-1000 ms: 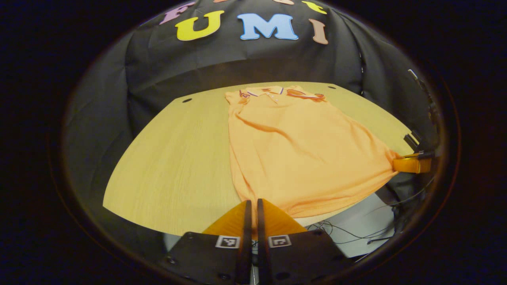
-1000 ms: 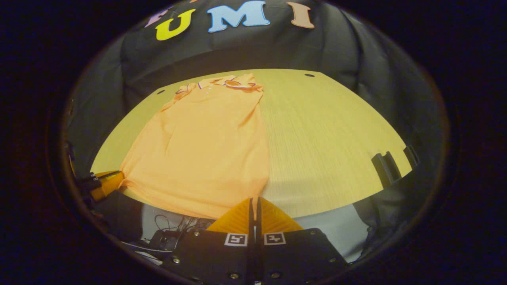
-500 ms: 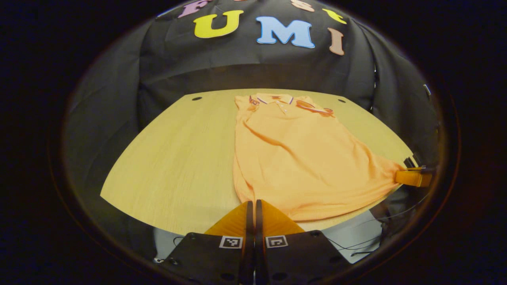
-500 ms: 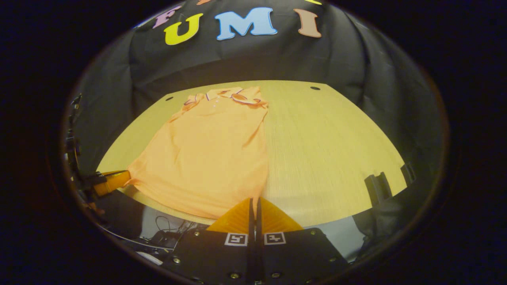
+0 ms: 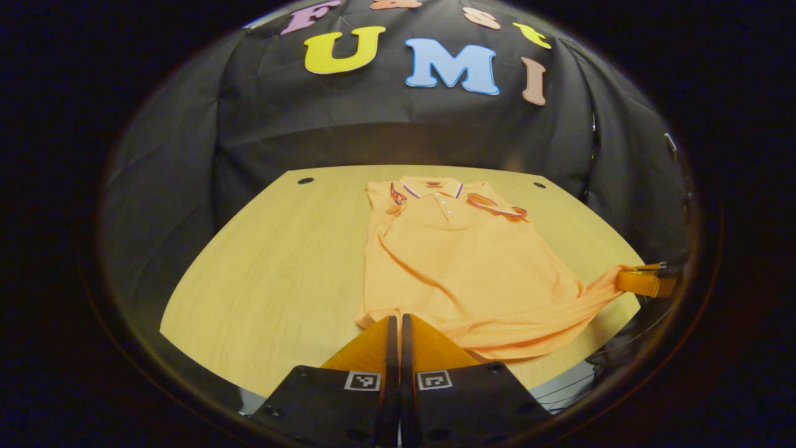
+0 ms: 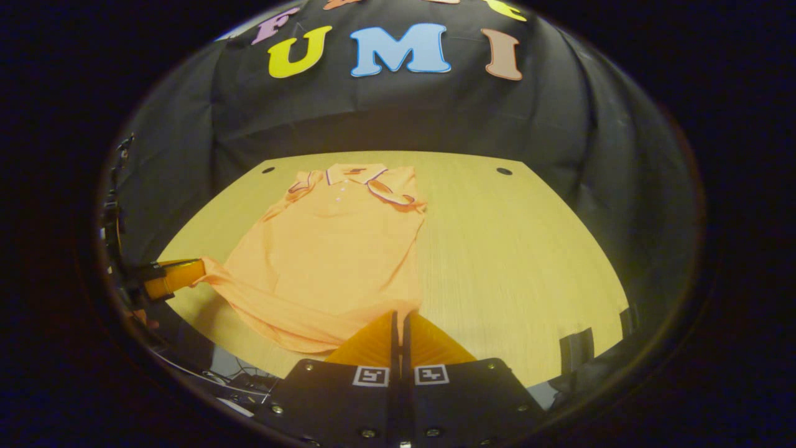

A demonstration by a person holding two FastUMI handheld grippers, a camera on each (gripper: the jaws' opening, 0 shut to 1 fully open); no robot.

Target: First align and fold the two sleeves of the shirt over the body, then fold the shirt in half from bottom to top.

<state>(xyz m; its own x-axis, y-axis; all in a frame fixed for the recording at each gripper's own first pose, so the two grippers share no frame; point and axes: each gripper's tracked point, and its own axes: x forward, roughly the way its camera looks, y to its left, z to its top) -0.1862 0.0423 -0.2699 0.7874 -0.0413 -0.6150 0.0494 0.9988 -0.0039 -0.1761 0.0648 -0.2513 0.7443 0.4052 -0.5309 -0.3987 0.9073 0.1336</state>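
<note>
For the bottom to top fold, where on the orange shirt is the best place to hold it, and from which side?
Hold the orange shirt at its two bottom hem corners, coming from the near table edge. The left gripper and the right gripper each already pinch one corner there. The collar lies at the far end and the sleeves are folded in, so the hem is likely the free edge to carry up.

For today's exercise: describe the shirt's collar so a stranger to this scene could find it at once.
Start at the wooden table, where an orange shirt lies flat. Follow the shirt to its far end, nearest the black cloth wall. The collar is there, set apart by dark trim lines and a short buttoned placket below it.
</note>
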